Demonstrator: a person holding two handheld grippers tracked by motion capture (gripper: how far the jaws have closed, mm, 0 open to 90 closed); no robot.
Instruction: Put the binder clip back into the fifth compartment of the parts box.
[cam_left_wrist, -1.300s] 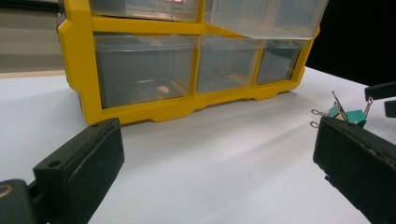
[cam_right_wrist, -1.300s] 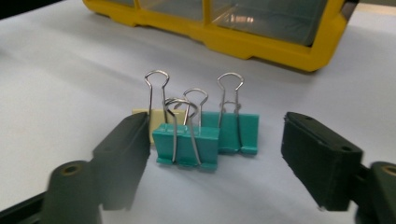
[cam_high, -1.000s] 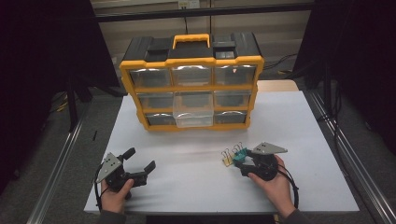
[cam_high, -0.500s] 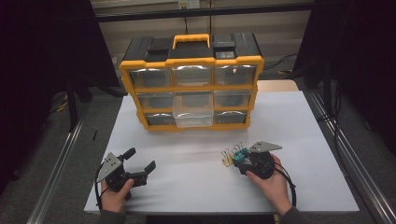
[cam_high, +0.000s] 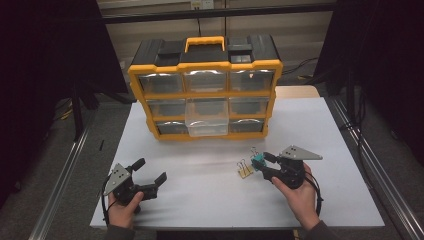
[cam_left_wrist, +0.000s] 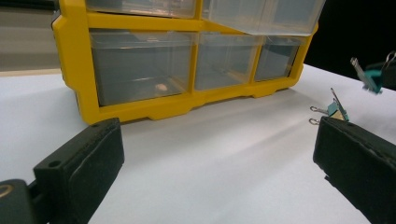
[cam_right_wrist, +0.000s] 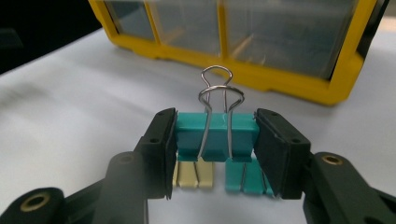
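1. the right tongs (cam_right_wrist: 217, 140) are gripping a teal clip (cam_right_wrist: 217, 133) by its two sides, having just been closing on it; its wire handles are standing up between the pads; in the high view the right tongs (cam_high: 261, 163) are sitting just above the desk (cam_high: 210, 185), right of centre.
2. two more clips are lying on the desk just below the held one: a cream clip (cam_right_wrist: 191, 175) and a second teal one (cam_right_wrist: 245, 179); in the high view the cream clip (cam_high: 244, 170) is showing just left of the tongs.
3. the left tongs (cam_high: 150, 172) are resting wide open near the front left of the desk, holding nothing; in the left gripper view both black pads are standing far apart with bare desk between them.
4. the yellow organiser (cam_high: 205, 95) is standing at the back of the desk; its clear middle drawer (cam_high: 206, 117) is sticking out towards the person.
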